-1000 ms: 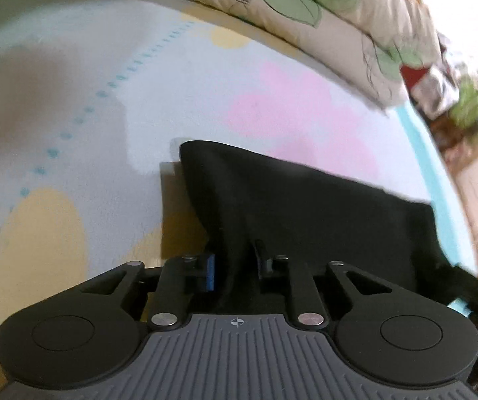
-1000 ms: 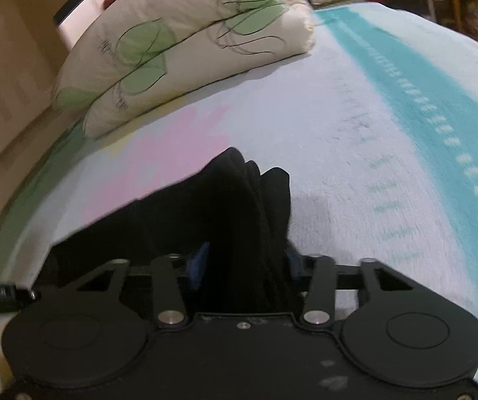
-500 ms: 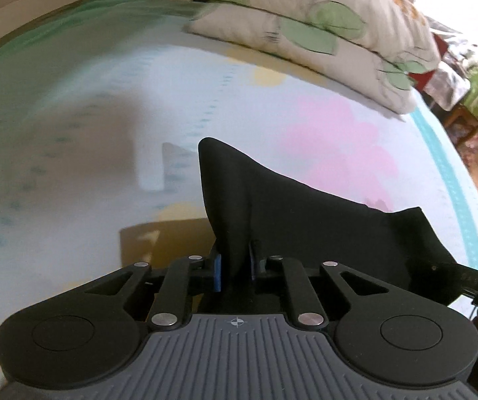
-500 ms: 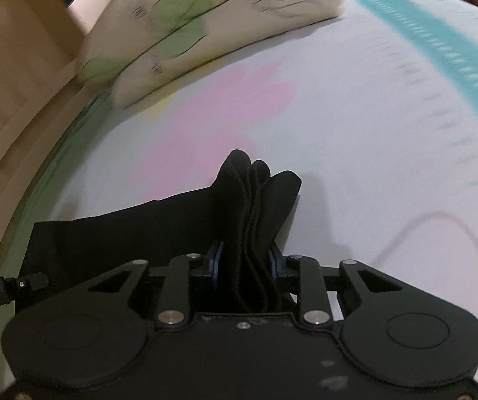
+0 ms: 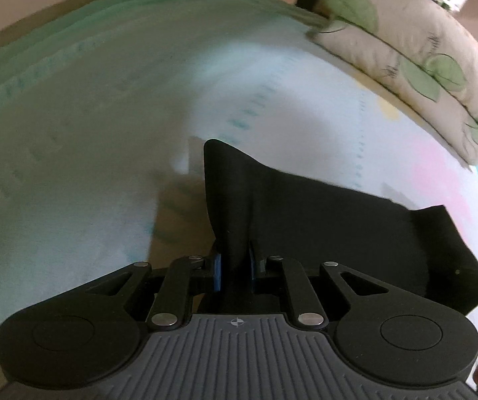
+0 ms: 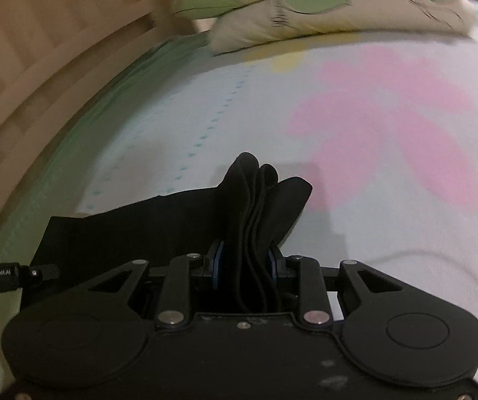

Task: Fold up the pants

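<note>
The black pants (image 5: 322, 220) hang stretched between both sets of fingers, lifted over the bed (image 5: 89, 140). The left gripper (image 5: 233, 268) pinches a single thin corner, jaws easing open slightly; the right gripper (image 6: 245, 268) pinches a thick bunch of layers, also loosening a touch — I'd firm up both grips before carrying on. Keep the span taut so the fold lands flat. Plenty of open bedspread ahead of the fingers; pillows (image 6: 322, 10) sit well beyond.

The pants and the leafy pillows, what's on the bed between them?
Nothing but bare bedsheet. In the right wrist view only its pink flower print and dotted lines lie between the black pants and the pillows.
</note>
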Tool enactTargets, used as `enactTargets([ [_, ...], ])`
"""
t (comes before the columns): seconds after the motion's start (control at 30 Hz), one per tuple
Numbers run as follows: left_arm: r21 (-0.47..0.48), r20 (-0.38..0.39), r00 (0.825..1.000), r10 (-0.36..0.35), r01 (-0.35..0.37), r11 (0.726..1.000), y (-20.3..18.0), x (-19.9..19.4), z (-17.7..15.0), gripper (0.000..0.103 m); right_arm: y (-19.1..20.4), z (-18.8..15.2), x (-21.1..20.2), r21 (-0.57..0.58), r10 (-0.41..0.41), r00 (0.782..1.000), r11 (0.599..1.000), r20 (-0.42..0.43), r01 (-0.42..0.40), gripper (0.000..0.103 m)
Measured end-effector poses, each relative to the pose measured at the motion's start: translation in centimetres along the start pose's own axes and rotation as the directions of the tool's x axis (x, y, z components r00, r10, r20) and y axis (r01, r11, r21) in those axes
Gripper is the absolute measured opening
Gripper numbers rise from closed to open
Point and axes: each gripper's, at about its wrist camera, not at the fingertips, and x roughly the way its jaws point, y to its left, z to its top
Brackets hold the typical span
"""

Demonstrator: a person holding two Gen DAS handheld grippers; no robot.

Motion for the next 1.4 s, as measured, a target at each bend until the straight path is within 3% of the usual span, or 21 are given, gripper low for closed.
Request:
enactTargets([
  [0.07, -0.034, -0.01, 1.0, 0.0, 0.0, 0.999, 0.8, 0.4, -0.3, 0.031, 1.2, -0.1, 0.3, -0.073, -0.054, 0.998, 0.996, 0.01, 0.055, 0.036],
  [0.13, -0.074, -0.001, 1.0, -0.019, 0.019, 0.997, 1.9, 0.1, -0.7, 0.033, 1.3, -0.5, 0.4, -0.1, -0.087, 0.996, 0.991, 0.011, 0.087, 0.048],
  [0.23, -0.119, -0.001, 1.0, -0.018, 0.018, 0.993, 2.5, -0.3, -0.6, 0.034, -0.2, -1.3, -0.4, -0.103, -0.095, 0.995, 0.99, 0.029, 0.098, 0.049],
  [0.37, -0.16, 0.029, 0.999, 0.045, -0.039, 0.986, 3.4, -2.1, -0.4, 0.034, -2.1, -0.9, -2.1, -0.039, -0.078, 0.996, 0.996, 0.049, 0.08, 0.048],
  [0.47, -0.192, 0.078, 0.991, 0.107, -0.09, 0.977, 3.3, -5.1, -0.4, 0.032, -2.0, 0.1, -3.3, -0.035, -0.155, 0.984, 0.987, 0.086, 0.158, 0.049],
  [0.57, -0.206, 0.151, 0.984, 0.093, -0.061, 0.977, 2.5, -8.6, -1.0, 0.033, -1.2, 0.4, -5.6, -0.024, -0.19, 0.97, 0.98, 0.149, 0.196, 0.05],
  [0.73, -0.185, 0.218, 0.969, 0.12, -0.08, 0.98, -0.8, -13.4, -3.2, 0.037, 1.2, -1.4, -10.5, -0.085, -0.152, 0.957, 0.98, 0.249, 0.177, 0.05],
  [0.9, -0.095, 0.259, 0.949, 0.183, -0.164, 0.982, -5.3, -15.5, -6.1, 0.052, 4.1, -3.8, -13.5, -0.188, -0.166, 0.956, 0.959, 0.24, 0.214, 0.05],
  [1.13, 0.072, 0.227, 0.955, 0.189, -0.21, 0.975, -10.4, -16.1, -10.5, 0.054, 6.2, -7.6, -17.2, -0.203, -0.105, 0.966, 0.967, 0.235, 0.154, 0.05],
  [1.4, 0.116, 0.243, 0.946, 0.216, -0.25, 0.961, -12.6, -17.2, -13.2, 0.057, 6.8, -9.9, -19.4, -0.221, -0.089, 0.966, 0.964, 0.242, 0.145, 0.05],
])
